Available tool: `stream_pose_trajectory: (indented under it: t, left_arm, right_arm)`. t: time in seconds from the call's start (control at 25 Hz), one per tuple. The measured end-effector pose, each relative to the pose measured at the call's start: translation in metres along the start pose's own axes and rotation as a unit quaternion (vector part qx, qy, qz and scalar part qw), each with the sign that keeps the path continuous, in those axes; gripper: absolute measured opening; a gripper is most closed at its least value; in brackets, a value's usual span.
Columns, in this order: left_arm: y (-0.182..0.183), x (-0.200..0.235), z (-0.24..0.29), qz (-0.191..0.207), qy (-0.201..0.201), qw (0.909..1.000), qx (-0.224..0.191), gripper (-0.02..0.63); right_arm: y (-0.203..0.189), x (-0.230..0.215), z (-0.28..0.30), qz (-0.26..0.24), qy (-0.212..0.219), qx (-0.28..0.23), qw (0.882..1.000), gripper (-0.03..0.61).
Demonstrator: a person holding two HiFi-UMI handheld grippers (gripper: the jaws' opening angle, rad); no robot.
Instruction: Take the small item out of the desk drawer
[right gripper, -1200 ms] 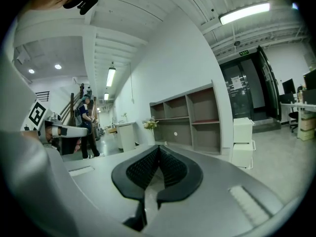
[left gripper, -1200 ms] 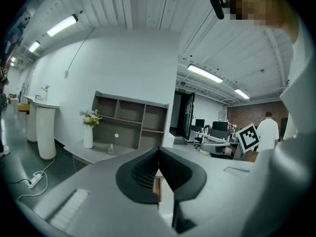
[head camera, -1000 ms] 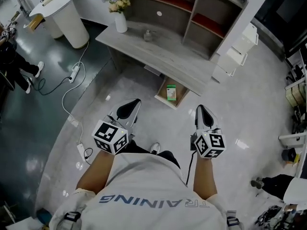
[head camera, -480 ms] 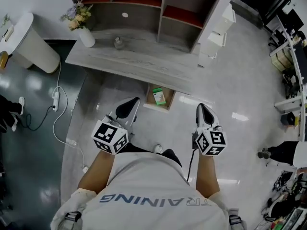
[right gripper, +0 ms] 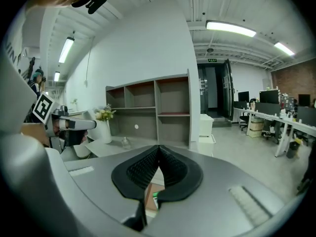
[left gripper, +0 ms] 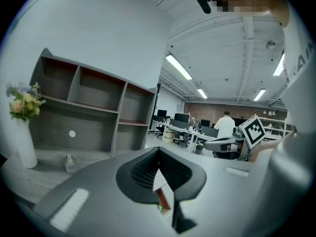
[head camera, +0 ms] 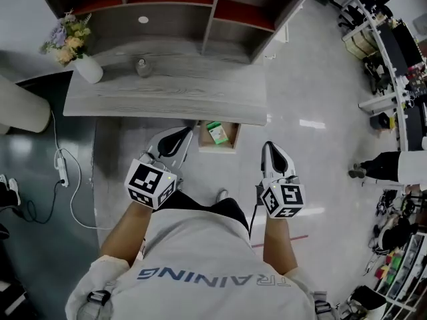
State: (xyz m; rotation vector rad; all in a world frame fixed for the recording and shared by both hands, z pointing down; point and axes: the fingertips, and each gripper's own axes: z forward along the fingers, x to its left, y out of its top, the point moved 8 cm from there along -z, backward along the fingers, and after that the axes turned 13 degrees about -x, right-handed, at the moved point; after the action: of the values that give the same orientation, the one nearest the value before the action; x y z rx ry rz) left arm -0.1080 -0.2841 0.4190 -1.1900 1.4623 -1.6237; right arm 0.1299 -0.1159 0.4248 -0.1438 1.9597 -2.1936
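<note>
A small green and white box (head camera: 215, 132) lies in the open wooden drawer (head camera: 228, 141) under the front edge of the grey desk (head camera: 167, 92). My left gripper (head camera: 181, 136) is just left of the drawer, jaws shut and empty. My right gripper (head camera: 270, 151) is just right of it, a little nearer me, also shut and empty. In the left gripper view the left gripper (left gripper: 158, 151) has its pads meeting at the tip. The right gripper view shows the right gripper (right gripper: 158, 147) the same, with the box (right gripper: 155, 200) peeking through below the pads.
On the desk stand a white vase of flowers (head camera: 87, 69) and a small bottle (head camera: 141, 67), with a shelf unit (head camera: 180, 5) behind. A power strip and cable (head camera: 63, 165) lie on the floor at left. A person (head camera: 390, 165) stands at far right near office desks.
The desk and open drawer have come closer and now sit squarely ahead between the two grippers. Both grippers moved toward the drawer and stayed shut.
</note>
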Motion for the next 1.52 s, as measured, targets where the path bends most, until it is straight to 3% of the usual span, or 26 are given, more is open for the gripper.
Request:
stream_pose_trajectory:
  t: [0.24,0.68,0.8,1.04,1.36,1.52]
  left_arm:
    - [-0.007,0.016,0.001,-0.015,-0.008,0.9997,0.015,0.002]
    - [-0.017,0.001,0.012,-0.020,0.033,0.9988,0.030,0.002]
    - [-0.015,-0.009,0.019,-0.017,0.035,0.9987,0.032,0.002]
    - [-0.017,-0.015,0.027,-0.021,0.041,0.9982,0.038,0.002]
    - [-0.019,-0.016,0.030,-0.022,0.042,0.9979,0.045,0.002]
    - [-0.027,-0.014,0.027,-0.027,0.044,0.9971,0.055,0.002]
  right_arm:
    - [-0.003,0.010,0.005,0.002,-0.015,0.014,1.000,0.014]
    - [-0.013,-0.013,0.034,0.004,0.033,0.012,0.999,0.027]
    - [-0.013,-0.022,0.035,0.000,0.043,0.016,0.999,0.084]
    - [-0.019,-0.026,0.042,-0.019,0.068,0.046,0.996,0.297]
    - [-0.030,-0.027,0.044,-0.013,0.087,0.073,0.993,0.412]
    - [-0.051,-0.022,0.049,-0.014,0.097,0.101,0.990,0.428]
